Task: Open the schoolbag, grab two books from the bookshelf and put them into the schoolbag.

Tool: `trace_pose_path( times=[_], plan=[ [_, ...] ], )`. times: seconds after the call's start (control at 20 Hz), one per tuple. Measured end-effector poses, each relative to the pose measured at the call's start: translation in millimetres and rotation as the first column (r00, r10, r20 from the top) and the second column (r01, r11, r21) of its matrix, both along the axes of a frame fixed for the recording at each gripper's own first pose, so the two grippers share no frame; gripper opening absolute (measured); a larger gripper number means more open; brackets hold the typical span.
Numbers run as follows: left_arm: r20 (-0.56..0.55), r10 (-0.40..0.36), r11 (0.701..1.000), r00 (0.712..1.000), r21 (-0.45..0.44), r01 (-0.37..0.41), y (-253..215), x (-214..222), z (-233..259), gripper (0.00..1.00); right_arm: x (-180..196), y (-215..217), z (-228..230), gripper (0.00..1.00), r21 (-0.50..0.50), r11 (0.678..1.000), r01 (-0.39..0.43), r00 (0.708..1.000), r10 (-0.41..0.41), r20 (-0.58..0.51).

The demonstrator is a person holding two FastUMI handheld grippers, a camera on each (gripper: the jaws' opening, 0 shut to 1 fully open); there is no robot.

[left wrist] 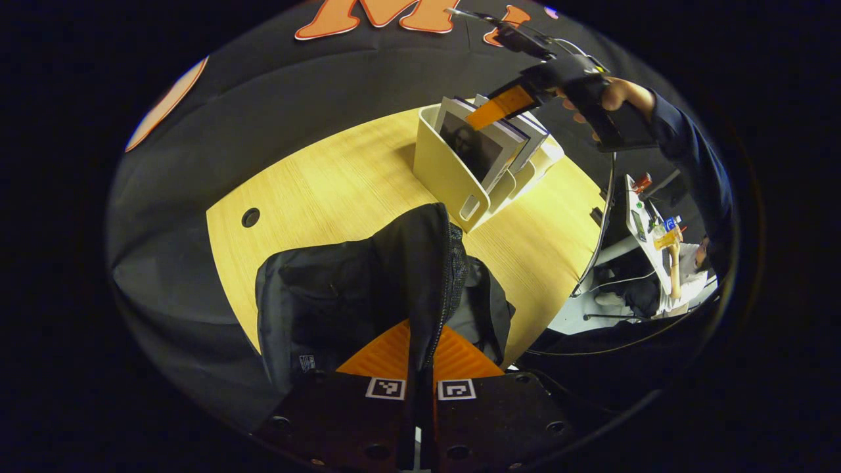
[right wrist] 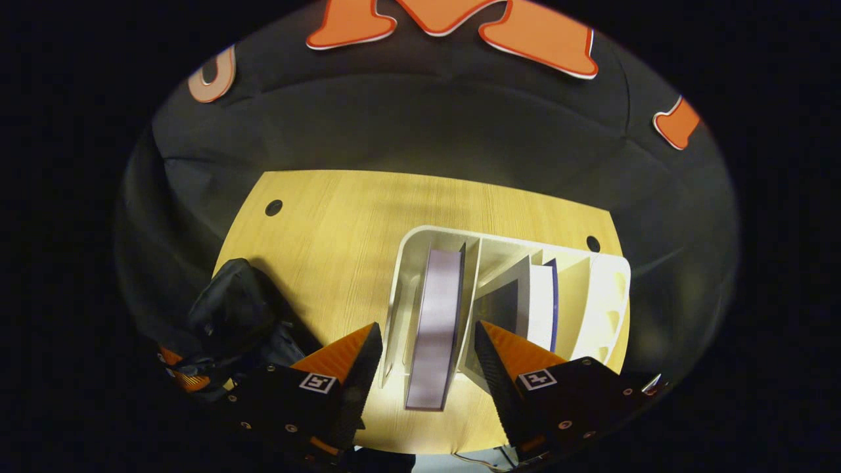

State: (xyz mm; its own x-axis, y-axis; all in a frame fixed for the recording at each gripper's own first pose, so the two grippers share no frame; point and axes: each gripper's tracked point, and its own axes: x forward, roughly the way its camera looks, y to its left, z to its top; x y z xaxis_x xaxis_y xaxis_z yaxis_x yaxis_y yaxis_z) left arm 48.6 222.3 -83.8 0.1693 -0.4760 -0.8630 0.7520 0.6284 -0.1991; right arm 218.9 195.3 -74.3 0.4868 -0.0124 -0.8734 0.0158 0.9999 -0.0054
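The black schoolbag sits on the wooden table, and the left gripper pinches its flap tight. Near it, the right gripper hangs wide open over a book in the white bookshelf.

We are in a recording booth inside an office or lab: black cloth walls off a pale wooden desk with cable holes. At four o'clock in the left gripper view, a person sits by a cluttered workbench.
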Motion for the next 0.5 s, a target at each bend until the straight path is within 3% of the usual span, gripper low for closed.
trace_pose_path(
  times=[0.15, 0.2, 0.5],
  plan=[
    [-0.010, 0.004, 1.000, 1.000, -0.008, -0.004, -1, -1, 1, 0.04, 6, 4, -18, 0.74, 0.014, 1.000, 0.022, 0.997, -0.021, -0.079],
    [-0.014, 0.009, 1.000, 1.000, -0.009, -0.010, -2, -2, 1, 0.04, 7, 3, -24, 0.66, 0.009, 1.000, 0.025, 0.994, -0.024, -0.104],
    [-0.023, 0.034, 0.999, 0.999, -0.019, -0.034, -7, -6, 3, 0.04, 6, 5, -43, 0.42, 0.010, 0.998, 0.069, 0.982, -0.066, -0.176]
  ],
)
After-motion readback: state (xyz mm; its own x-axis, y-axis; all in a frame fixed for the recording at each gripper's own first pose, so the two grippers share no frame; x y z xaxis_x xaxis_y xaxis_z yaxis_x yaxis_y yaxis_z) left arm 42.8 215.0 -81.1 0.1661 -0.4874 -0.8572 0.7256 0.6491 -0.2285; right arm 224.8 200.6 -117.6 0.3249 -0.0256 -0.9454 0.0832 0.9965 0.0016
